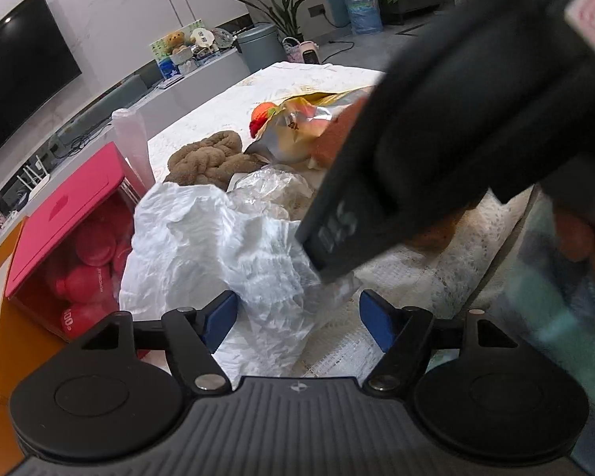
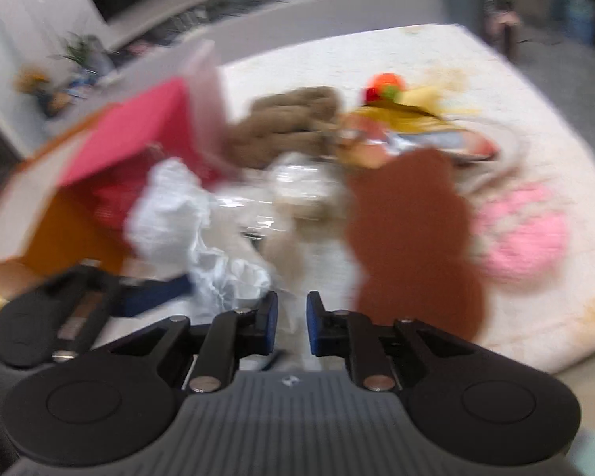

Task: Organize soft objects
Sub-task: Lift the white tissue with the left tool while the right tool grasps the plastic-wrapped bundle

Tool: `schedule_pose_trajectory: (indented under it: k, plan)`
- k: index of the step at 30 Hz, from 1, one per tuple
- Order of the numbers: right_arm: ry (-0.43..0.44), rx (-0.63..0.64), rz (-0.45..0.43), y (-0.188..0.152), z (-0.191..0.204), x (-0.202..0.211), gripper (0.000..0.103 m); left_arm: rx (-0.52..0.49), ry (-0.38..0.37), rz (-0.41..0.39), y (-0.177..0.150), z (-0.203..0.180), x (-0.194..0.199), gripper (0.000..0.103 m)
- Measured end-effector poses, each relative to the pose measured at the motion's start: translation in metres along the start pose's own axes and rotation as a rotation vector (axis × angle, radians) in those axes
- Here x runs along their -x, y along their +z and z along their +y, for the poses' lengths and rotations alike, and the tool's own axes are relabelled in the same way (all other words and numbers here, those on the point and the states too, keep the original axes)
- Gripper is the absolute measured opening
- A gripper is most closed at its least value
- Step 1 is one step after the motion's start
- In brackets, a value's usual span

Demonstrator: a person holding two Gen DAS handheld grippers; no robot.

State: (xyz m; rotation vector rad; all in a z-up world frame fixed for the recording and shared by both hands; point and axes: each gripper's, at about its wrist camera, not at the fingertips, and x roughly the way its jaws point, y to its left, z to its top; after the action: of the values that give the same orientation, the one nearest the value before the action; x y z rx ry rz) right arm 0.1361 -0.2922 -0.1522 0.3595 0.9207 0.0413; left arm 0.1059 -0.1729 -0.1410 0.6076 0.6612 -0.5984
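My left wrist camera looks forward and down along its fingers, close over the crumpled white plastic bag [image 1: 202, 238], with the open pink lidded box [image 1: 65, 214] at its left. My right wrist camera, blurred, faces the same white quilted tabletop [image 2: 535, 139] from slightly farther back. Both views share the bag [image 2: 170, 206], the box [image 2: 139, 135] and the brown fuzzy towel [image 1: 210, 156] [image 2: 289, 123]

Each tool has a ribbed grey housing with a small round emblem, flanked by two black round discs, black linkage arms with silver pivot screws, and blue pads: the left tool [image 1: 297, 319] and the right tool [image 2: 292, 323]. The right tool's black side bears white lettering.
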Motion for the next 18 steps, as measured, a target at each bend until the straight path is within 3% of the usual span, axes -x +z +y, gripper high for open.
schedule_pose_trajectory:
  k: [6, 13, 14, 15, 18]
  plan:
    - [0.144, -0.066, -0.002, 0.001, -0.011, 0.001, 0.011, 0.034, 0.080, 0.003, 0.001, 0.006, -0.006, 0.077]
    - [0.183, -0.110, -0.001, 0.000, -0.015, 0.002, 0.009, -0.004, 0.153, -0.011, 0.005, -0.004, -0.016, 0.071]
    - [0.182, -0.112, -0.007, 0.000, -0.016, 0.003, 0.009, -0.013, 0.164, -0.010, 0.006, -0.005, -0.018, 0.066]
    - [0.174, -0.114, -0.016, -0.001, -0.016, 0.004, 0.009, -0.008, 0.172, -0.009, 0.006, -0.005, -0.019, 0.050]
    - [0.138, -0.121, -0.039, -0.001, -0.016, 0.007, 0.010, 0.033, 0.187, 0.005, 0.008, 0.002, -0.020, 0.033]
